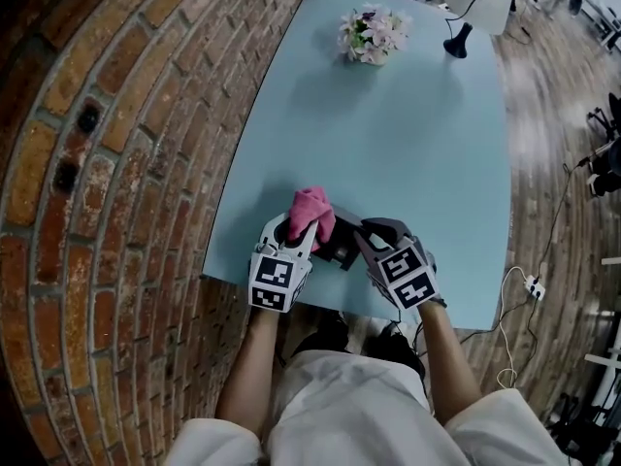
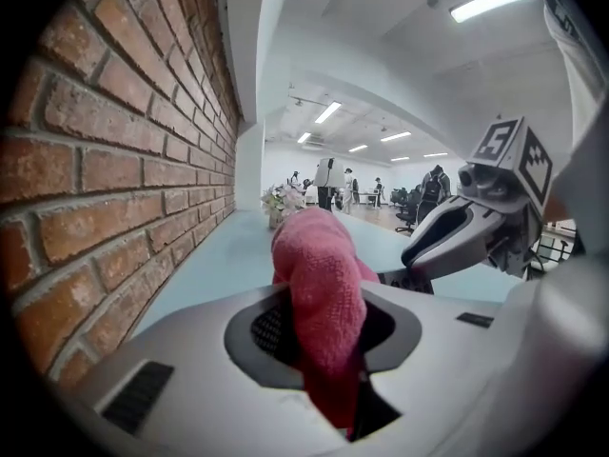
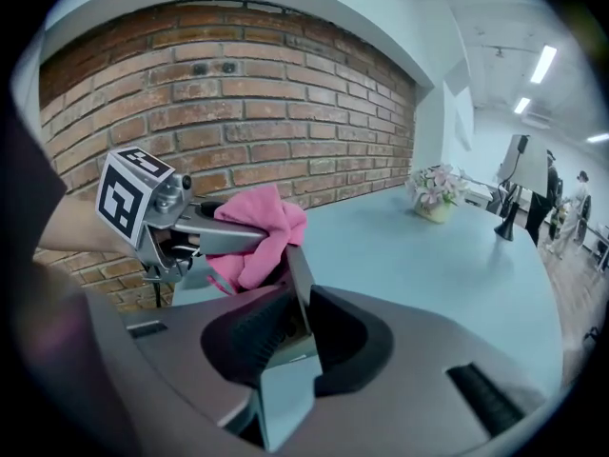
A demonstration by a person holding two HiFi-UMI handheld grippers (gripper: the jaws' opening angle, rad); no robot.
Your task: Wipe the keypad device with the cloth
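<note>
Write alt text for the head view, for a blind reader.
Seen from above, the left gripper holds a pink cloth beside a dark keypad device that the right gripper grips, near the front edge of a light blue table. Flowers stand at its far end.

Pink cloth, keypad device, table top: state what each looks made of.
Pink cloth: soft microfibre-like fabric, matte; nubby pile, bunched in the left gripper's shut jaws.
Keypad device: probably hard plastic, smooth; a thin rigid panel edge stands clamped in the right gripper's jaws.
Table top: likely laminate, pale blue, smooth satin; no grain shows.
</note>
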